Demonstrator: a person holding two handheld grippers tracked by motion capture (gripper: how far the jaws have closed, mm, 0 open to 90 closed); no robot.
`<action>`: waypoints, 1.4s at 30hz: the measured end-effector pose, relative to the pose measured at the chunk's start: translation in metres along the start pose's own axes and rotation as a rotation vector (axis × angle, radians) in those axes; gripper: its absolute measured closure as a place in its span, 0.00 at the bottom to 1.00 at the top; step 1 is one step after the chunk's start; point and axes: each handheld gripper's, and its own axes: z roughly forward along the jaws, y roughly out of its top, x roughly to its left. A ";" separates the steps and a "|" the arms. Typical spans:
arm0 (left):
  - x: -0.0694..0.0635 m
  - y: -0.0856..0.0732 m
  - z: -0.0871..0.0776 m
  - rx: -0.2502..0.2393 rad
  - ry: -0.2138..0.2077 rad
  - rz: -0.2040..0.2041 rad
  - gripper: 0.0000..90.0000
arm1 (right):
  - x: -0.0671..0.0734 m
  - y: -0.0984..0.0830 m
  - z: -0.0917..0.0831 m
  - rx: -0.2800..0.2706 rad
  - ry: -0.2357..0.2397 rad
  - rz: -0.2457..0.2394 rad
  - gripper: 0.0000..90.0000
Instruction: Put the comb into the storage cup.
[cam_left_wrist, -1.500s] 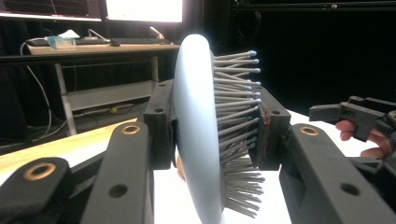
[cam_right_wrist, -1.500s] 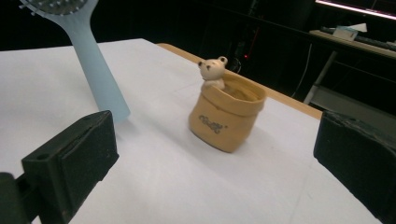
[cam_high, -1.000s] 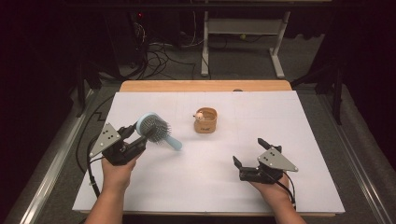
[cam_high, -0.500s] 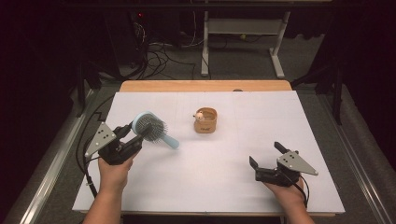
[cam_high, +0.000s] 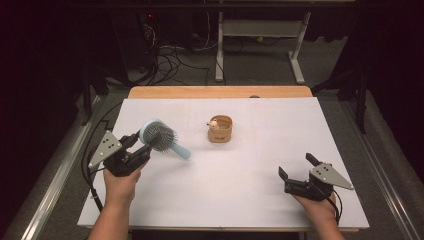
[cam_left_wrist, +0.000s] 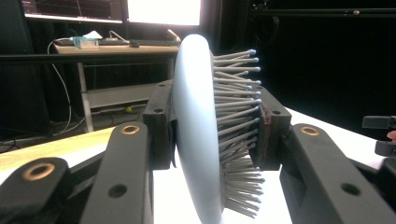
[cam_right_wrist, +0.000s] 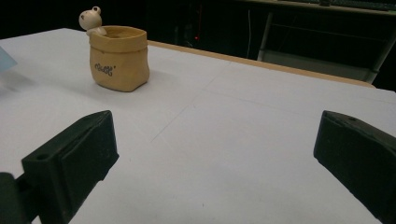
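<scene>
While the left gripper (cam_high: 137, 147) hangs over the near-left part of the white table (cam_high: 240, 200), its jaws pinch the head of a pale blue hairbrush (cam_high: 162, 140), lifted off the surface. In the left gripper view one pad presses the smooth back of the brush (cam_left_wrist: 196, 126) and the other presses into the grey bristles (cam_left_wrist: 236, 116), so the head stands on edge between them. From above, the bristles face the near right and the handle (cam_high: 179, 151) slants down toward the table's middle, its tip close to the surface; whether it touches I cannot tell.

The right gripper (cam_high: 299, 167) sits low over the near-right part of the table, well apart from the brush. Its jaws are spread wide with nothing between them, and in the right gripper view only bare white surface lies between the two black pads (cam_right_wrist: 74, 154).

A small tan pot (cam_high: 220, 129) with a little animal figure (cam_high: 213, 124) on its rim stands upright near the table's centre, just to the right of the brush handle and apart from it. In the right gripper view the pot (cam_right_wrist: 119, 58) shows at the far left, beyond the left jaw.

A bare strip of wood (cam_high: 220, 92) runs along the table's far edge.
</scene>
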 end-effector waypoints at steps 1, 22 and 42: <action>0.000 0.000 0.000 -0.001 0.001 0.000 0.65 | 0.000 0.000 0.000 0.002 0.001 0.004 0.00; -0.011 0.014 0.010 -0.020 -0.025 -0.008 0.65 | 0.003 0.003 -0.002 -0.020 0.006 -0.006 0.00; -0.021 0.035 0.045 -0.033 -0.061 -0.012 0.65 | 0.003 0.002 -0.002 -0.019 0.014 -0.004 0.00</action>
